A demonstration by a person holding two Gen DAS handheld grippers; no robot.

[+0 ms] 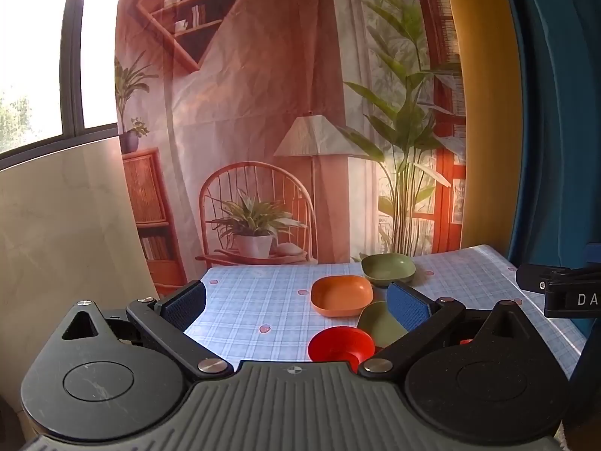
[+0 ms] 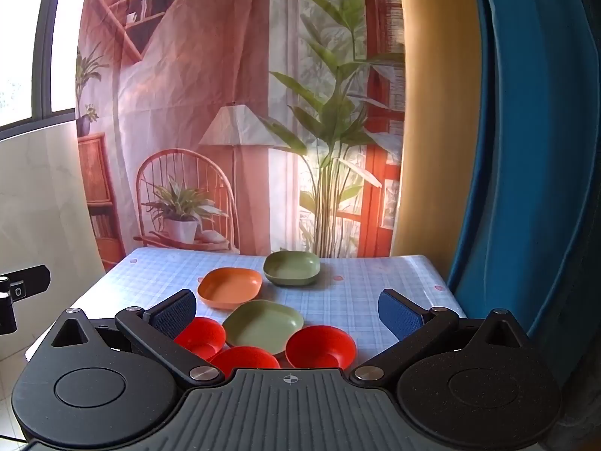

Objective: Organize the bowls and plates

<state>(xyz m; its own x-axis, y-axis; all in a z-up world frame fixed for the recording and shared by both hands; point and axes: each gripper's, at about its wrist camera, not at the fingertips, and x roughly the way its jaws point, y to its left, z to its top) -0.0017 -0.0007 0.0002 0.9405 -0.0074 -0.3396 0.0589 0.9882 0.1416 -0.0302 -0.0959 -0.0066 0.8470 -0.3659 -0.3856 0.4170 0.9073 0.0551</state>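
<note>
On a blue checked tablecloth (image 2: 360, 300) lie an orange square plate (image 2: 230, 288), a deep green square bowl (image 2: 292, 268), a shallow green plate (image 2: 263, 325) and three red round bowls (image 2: 320, 346) along the near edge. My right gripper (image 2: 289, 314) hovers open above the near dishes, nothing between its blue pads (image 2: 398, 314). My left gripper (image 1: 296, 302) is open too, over the cloth left of the dishes. In its view the orange plate (image 1: 341, 295), green bowl (image 1: 388, 268), green plate (image 1: 379, 323) and one red bowl (image 1: 340, 344) sit to the right.
A printed backdrop (image 2: 233, 112) of a room hangs behind the table. A blue curtain (image 2: 526, 188) stands at the right, a pale wall and window (image 1: 45, 188) at the left. The other gripper's black body (image 1: 563, 289) shows at the right edge of the left wrist view.
</note>
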